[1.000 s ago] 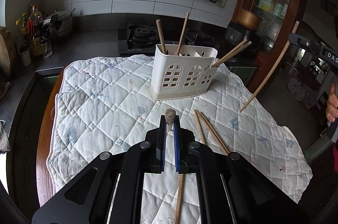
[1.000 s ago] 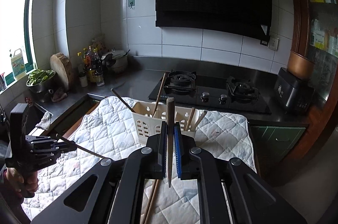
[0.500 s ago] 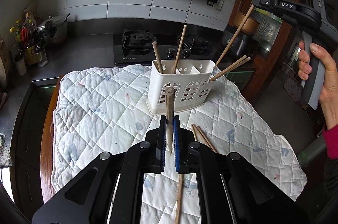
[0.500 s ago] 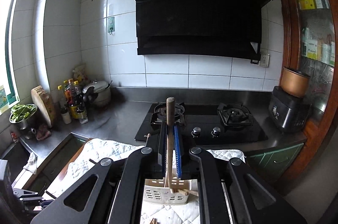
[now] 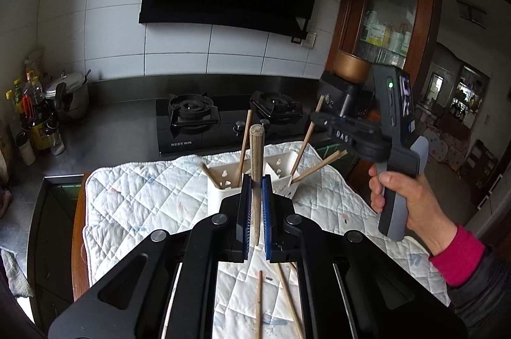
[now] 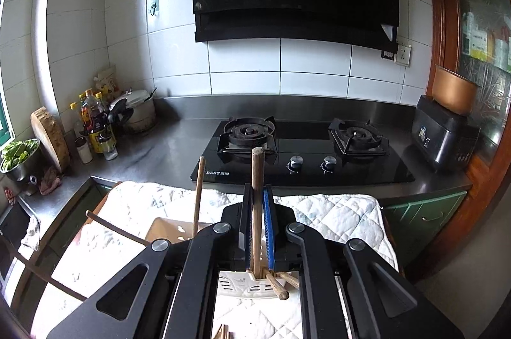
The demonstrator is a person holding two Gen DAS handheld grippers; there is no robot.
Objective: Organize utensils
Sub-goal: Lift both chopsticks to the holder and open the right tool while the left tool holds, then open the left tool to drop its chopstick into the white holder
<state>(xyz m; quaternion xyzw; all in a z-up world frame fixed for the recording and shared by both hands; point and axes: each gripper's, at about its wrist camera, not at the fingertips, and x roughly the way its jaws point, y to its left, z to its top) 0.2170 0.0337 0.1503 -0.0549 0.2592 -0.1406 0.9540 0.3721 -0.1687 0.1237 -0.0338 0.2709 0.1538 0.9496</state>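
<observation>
A white utensil holder (image 5: 223,179) stands on a quilted cloth (image 5: 143,198) with several wooden chopsticks in it. My left gripper (image 5: 255,182) is shut on a wooden chopstick (image 5: 256,157), held upright in front of the holder. My right gripper (image 6: 258,195) is shut on another chopstick (image 6: 257,176), whose lower end reaches into the holder (image 6: 252,288) right below it. In the left wrist view the right gripper (image 5: 338,133) hovers over the holder's right end. Loose chopsticks (image 5: 258,300) lie on the cloth.
Behind the cloth are a black gas stove (image 6: 300,153) and steel counter (image 6: 159,153). Bottles (image 6: 95,128) and a pot (image 6: 137,112) stand at the back left, a black appliance (image 6: 444,137) at the right. A wooden cabinet (image 5: 383,19) is on the right.
The right gripper came down over the holder and its chopstick's tip went in. The left gripper rose and tilted its chopstick upright, closer to the holder.
</observation>
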